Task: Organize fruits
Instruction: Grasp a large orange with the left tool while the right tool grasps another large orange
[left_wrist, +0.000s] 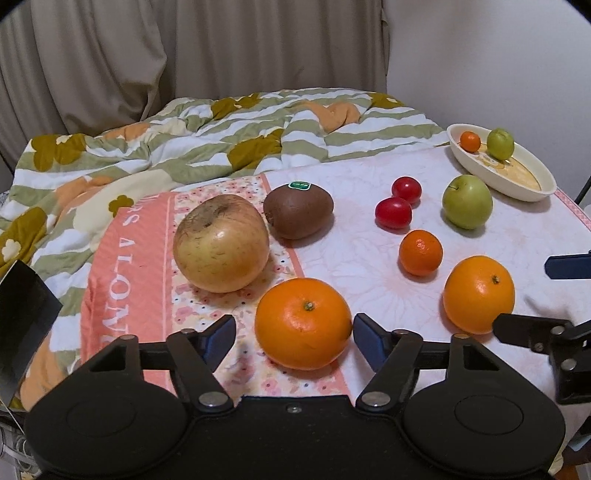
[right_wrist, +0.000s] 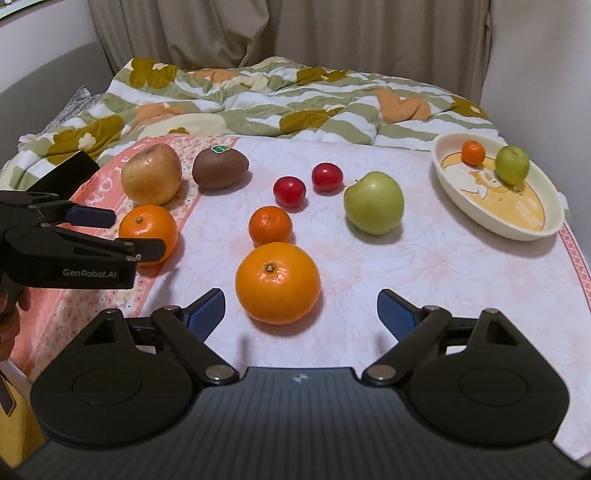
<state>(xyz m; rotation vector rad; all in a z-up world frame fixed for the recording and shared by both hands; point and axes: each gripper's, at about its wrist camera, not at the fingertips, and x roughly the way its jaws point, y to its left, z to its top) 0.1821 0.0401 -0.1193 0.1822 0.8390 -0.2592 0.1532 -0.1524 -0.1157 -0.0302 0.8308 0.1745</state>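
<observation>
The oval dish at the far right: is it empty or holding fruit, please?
Holding fruit: the oval dish contains a small orange and a small green fruit.

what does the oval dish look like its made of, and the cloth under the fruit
The oval dish looks like glazed ceramic, possibly melamine: a smooth cream rim with a soft sheen and a printed yellow cartoon inside. The cloth under the fruit looks like a matte woven or quilted fabric, with a pale flower print, a pink lettered border and no shine.
</observation>
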